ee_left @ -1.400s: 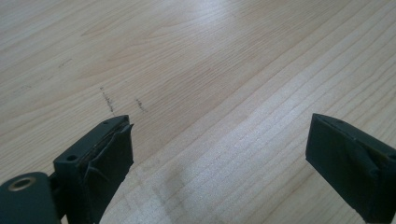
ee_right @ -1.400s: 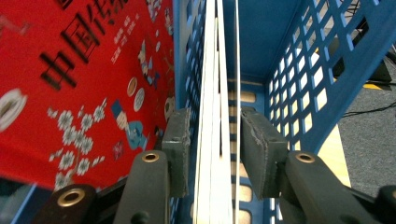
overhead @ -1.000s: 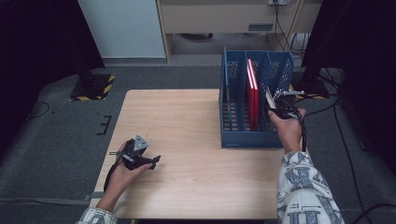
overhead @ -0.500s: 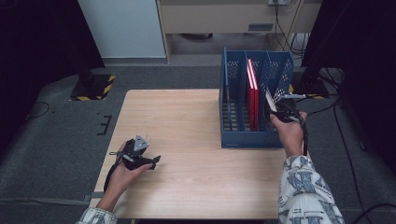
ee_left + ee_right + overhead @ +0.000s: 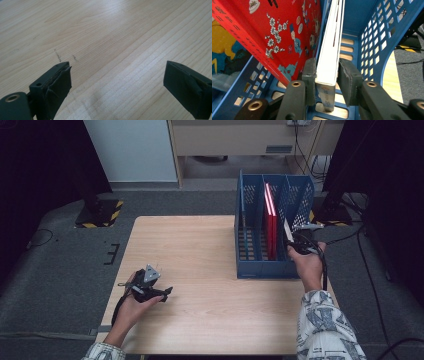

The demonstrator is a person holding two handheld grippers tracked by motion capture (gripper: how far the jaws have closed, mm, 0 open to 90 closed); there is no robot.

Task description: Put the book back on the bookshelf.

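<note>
seemingly tongs (image 5: 327,75) pinch white book (image 5: 331,50)

Even light falls from above on the table (image 5: 210,270), bright at its middle, while the floor (image 5: 60,270) and the room's far corners sink into deep shadow. Shadows under the hands are soft and short. The high view is slightly soft. In the left gripper view the near tool tips blur; the wood grain shows sharp, with pale glare.
</note>
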